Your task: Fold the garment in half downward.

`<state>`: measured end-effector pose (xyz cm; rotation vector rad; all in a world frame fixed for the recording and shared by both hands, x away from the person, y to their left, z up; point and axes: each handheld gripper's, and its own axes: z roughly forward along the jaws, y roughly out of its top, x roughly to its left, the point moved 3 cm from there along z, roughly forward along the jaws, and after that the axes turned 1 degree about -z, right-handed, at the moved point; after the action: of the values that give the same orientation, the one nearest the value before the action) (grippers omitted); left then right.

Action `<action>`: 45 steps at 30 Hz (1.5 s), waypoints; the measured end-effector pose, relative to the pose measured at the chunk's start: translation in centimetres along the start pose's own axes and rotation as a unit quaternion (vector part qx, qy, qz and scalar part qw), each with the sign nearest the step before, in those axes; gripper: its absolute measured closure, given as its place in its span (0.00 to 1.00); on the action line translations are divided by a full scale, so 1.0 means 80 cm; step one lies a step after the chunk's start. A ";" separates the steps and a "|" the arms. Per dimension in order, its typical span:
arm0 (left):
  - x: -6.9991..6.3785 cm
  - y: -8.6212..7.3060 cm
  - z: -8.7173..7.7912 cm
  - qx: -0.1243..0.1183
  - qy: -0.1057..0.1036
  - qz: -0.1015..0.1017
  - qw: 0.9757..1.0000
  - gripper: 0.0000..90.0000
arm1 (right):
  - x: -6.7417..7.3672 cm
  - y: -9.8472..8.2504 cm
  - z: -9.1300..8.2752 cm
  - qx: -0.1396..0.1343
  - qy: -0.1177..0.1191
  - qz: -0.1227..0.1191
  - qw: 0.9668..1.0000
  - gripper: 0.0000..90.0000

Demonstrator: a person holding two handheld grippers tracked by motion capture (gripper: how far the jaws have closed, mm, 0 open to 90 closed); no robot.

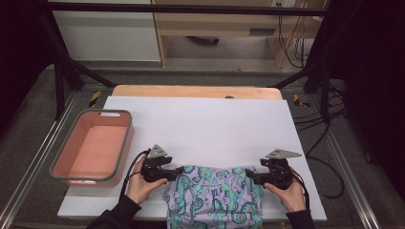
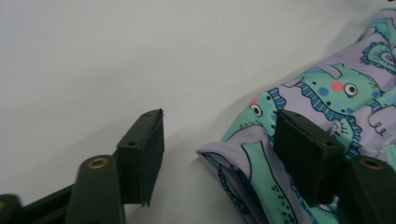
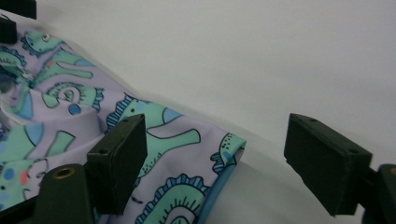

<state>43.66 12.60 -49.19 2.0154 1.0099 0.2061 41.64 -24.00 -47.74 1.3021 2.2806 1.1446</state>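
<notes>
Below, the patterned cloth [image 1: 214,198] lies at the white table's [image 1: 205,124] near edge, its lower part cut off by the frame. Left gripper [image 1: 179,171] and right gripper [image 1: 249,174] flank its top corners, jaws apart, gripping nothing. No writing is legible.

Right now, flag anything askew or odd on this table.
The patterned cloth lies rumpled, not flat, and hangs over the near edge of the white board. The left gripper and right gripper straddle its top corners with jaws open. The pink bin looks fine.
</notes>
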 end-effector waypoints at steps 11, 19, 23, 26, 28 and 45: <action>-0.009 -0.005 0.007 0.036 -0.003 0.016 0.999 0.60 | -0.005 -0.012 0.015 0.032 -0.004 -0.011 0.999 0.43; -0.013 -0.008 0.008 0.039 -0.016 0.006 0.999 0.76 | 0.002 -0.016 0.021 0.050 0.005 -0.031 0.998 0.60; -0.015 -0.010 0.008 0.039 -0.015 0.006 0.999 0.83 | 0.005 -0.017 0.020 0.049 0.008 -0.032 0.998 0.73; -0.017 -0.011 0.008 0.039 -0.015 0.007 0.999 0.88 | 0.007 -0.018 0.019 0.053 0.012 -0.025 0.998 0.84; -0.018 -0.011 0.008 0.040 -0.014 0.012 0.999 0.89 | 0.007 -0.019 0.018 0.056 0.016 -0.016 0.998 0.90; -0.006 0.016 -0.012 -0.001 -0.036 0.007 0.999 0.95 | -0.004 0.001 0.014 0.030 0.024 0.012 0.999 0.98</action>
<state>43.65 12.47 -47.54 2.0147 0.9499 0.1403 42.47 -23.68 -48.44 1.3421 2.3574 1.1364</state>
